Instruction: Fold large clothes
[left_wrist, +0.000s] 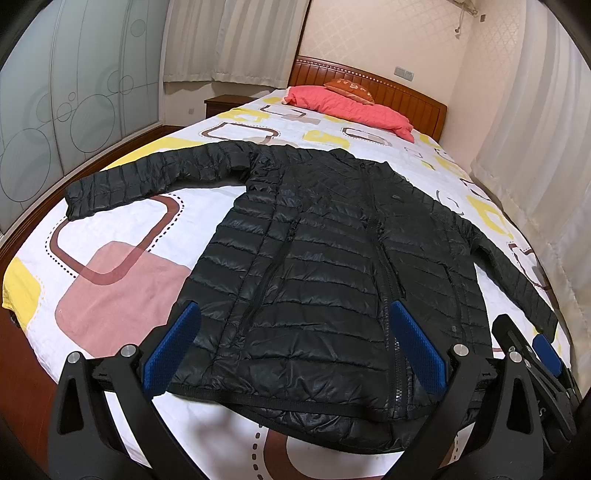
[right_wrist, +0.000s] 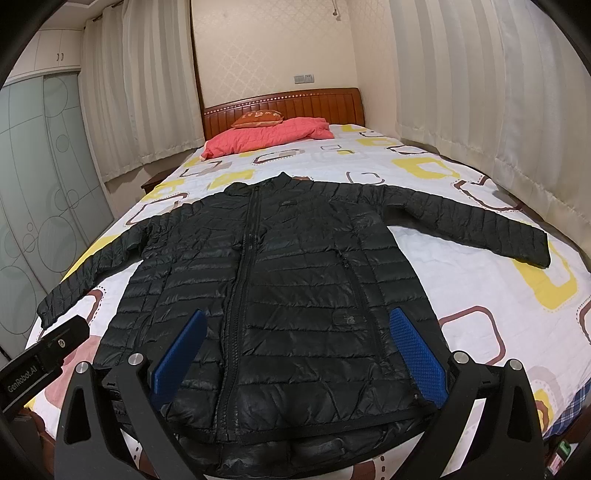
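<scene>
Black puffer jacket (left_wrist: 325, 266) spread flat on bed (left_wrist: 122, 258), left gripper (left_wrist: 295, 347) wide open over hem, empty, right gripper (right_wrist: 299, 350) likewise, hem between its fingers (right_wrist: 417, 354)

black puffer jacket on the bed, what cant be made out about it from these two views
- Black puffer jacket, left wrist view: the hem's left corner sits behind the left gripper finger.
- Same view: the sleeve cuff at right is partly behind the right gripper.
- Right wrist view: both hem corners are behind the right gripper's blue pads.
- Small chest logo: too small to read.
- Jacket's back: lies face down on the bedspread.
</scene>
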